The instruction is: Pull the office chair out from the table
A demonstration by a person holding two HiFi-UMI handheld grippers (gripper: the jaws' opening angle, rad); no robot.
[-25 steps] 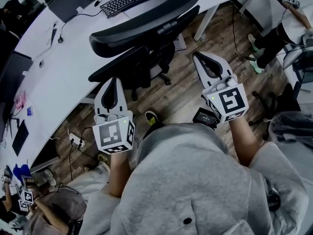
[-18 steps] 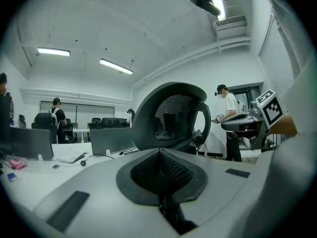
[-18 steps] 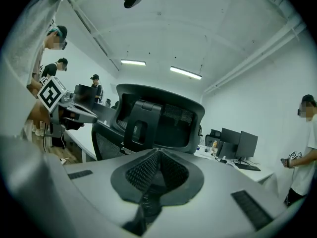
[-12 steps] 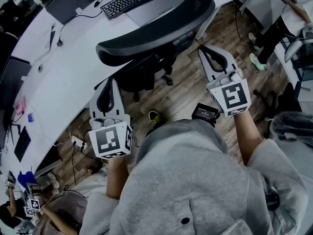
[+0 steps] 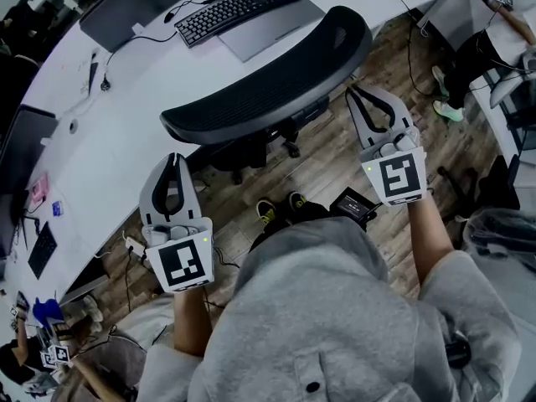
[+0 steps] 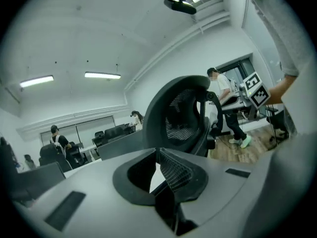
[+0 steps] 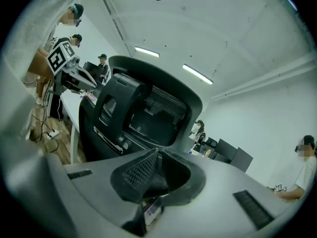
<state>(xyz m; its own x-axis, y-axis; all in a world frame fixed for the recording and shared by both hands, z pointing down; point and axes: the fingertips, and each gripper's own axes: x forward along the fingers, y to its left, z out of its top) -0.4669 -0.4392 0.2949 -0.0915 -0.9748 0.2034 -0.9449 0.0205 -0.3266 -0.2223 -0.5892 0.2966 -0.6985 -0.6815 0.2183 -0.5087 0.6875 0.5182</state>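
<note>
An open-plan office. A long white counter (image 5: pixel 109 141) runs across the upper left of the head view, carrying a keyboard (image 5: pixel 237 7) and a dark monitor (image 5: pixel 138 7), with a mesh-backed office chair (image 5: pixel 276 78) on the wood-plank floor (image 5: pixel 327 162). At the left of the left gripper view, ceiling strip lights (image 6: pixel 101 75) hang over further rows of dark chairs (image 6: pixel 114 132) and standing people (image 6: pixel 55 135).

My head view looks steeply down from over the person's shoulders onto the chair (image 5: pixel 276 74), table (image 5: pixel 109 141), left gripper (image 5: pixel 173 162) and right gripper (image 5: pixel 358 92). Each gripper view rides low behind its jaws, facing about level, close to the chair back from opposite sides; all three share the chair.
</note>
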